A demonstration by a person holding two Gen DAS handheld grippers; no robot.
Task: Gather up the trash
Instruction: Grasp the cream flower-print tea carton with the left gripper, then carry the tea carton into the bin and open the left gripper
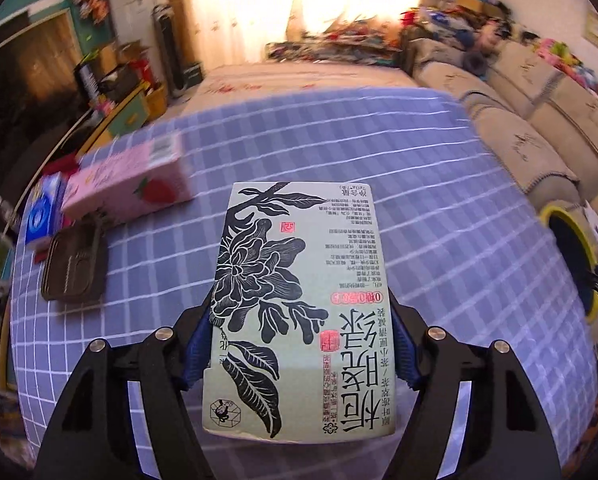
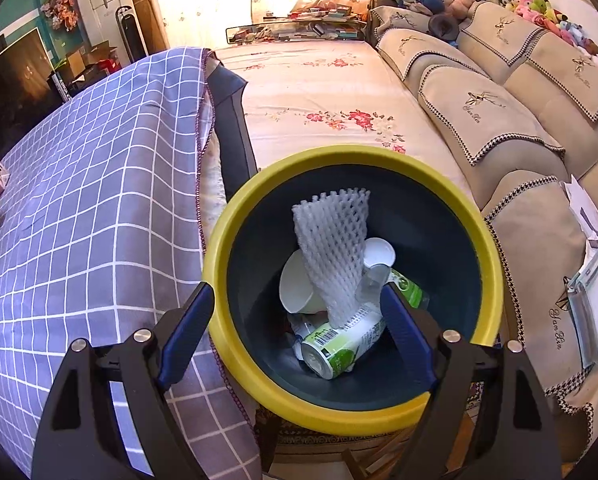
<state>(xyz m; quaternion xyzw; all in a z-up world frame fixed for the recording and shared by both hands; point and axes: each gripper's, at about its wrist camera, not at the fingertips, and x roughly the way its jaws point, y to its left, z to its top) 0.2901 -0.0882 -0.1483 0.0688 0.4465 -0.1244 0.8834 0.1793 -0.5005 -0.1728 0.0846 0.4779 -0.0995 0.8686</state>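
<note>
Carton in left tool, seemingly airborne

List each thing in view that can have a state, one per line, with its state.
left gripper: shut on the green tea carton
green tea carton: held above the checked tablecloth
pink strawberry carton: lying on its side
dark tray: flat on the cloth
right gripper: open, empty
yellow-rimmed bin: partly filled
foam net: upright in the bin
green can: on its side in the bin

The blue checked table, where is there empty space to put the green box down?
The checked cloth is bare ahead and to the right of the green carton that the left gripper holds, out to the sofa. The left edge is crowded: pink carton, blue box, dark tray.
</note>
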